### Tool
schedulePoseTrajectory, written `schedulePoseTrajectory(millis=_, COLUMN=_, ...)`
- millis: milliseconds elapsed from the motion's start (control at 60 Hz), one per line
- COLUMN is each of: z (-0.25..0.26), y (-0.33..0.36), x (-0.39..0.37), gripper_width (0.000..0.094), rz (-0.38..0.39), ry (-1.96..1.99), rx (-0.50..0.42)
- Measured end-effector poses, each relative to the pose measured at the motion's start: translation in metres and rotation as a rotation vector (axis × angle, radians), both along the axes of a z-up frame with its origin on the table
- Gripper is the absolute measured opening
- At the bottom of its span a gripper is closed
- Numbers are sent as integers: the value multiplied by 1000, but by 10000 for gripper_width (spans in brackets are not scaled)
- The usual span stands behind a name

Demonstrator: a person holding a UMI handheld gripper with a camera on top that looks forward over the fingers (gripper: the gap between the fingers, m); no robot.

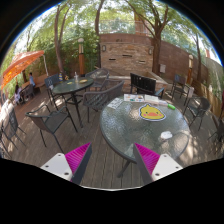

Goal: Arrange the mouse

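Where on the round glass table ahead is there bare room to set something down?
The round glass patio table is barest on its near side, facing the open gripper, below the yellow mat. Its far side is crowded: the mat, papers and a green object sit there. Metal chairs hem in one flank.

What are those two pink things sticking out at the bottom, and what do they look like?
They are the two fingers of the handheld gripper. Each finger is pale, nearly white, and bears a bright magenta wedge-shaped pad on its inner face. No cables, markings, hand or sleeve show in this view.
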State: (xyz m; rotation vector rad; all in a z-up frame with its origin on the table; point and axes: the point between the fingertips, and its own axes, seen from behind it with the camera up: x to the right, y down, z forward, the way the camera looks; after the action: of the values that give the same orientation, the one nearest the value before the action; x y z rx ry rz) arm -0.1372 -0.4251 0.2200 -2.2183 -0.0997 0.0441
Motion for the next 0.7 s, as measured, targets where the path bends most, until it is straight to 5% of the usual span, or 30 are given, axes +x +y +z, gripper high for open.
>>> schedulePoseTrajectory(millis=383, z=-115, y=-14, x=162, gripper_width=872, rz=-189, ry=-45, rx=-126)
schedulePoseTrajectory(millis=700, z=-185, y=113, x=294, gripper_width=862, rz=-265, ry=-52, rx=-43)
